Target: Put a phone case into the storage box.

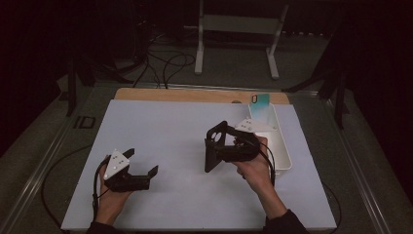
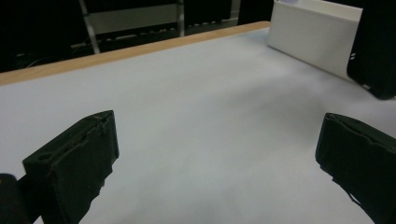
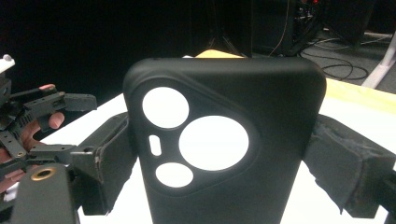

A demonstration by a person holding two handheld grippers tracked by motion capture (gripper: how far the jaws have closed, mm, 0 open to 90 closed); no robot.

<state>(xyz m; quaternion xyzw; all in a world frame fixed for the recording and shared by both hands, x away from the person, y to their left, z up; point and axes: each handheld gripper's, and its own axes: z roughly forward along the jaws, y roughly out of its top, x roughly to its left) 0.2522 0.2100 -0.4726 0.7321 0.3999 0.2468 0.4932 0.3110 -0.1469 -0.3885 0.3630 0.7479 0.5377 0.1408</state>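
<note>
A black phone case (image 1: 211, 155) with round camera cutouts stands upright above the white mat (image 1: 170, 131), right of centre. My right gripper (image 1: 219, 147) is shut on its two sides. In the right gripper view the black phone case (image 3: 280, 130) sits squeezed between the two pads of my right gripper (image 3: 224, 177). My left gripper (image 1: 142, 163) rests low at the front left, open with nothing between its fingers. Seen from the left gripper view, my left gripper (image 2: 215, 158) has bare mat between its wide-apart jaws, and the black phone case (image 2: 376, 51) shows at the top right.
A white bin (image 1: 285, 152) lies along the mat's right side with a teal phone case (image 1: 261, 101) propped at its far end. In the left gripper view the white bin (image 2: 317, 32) stands far right. A wooden table edge (image 1: 195, 94) runs behind the mat.
</note>
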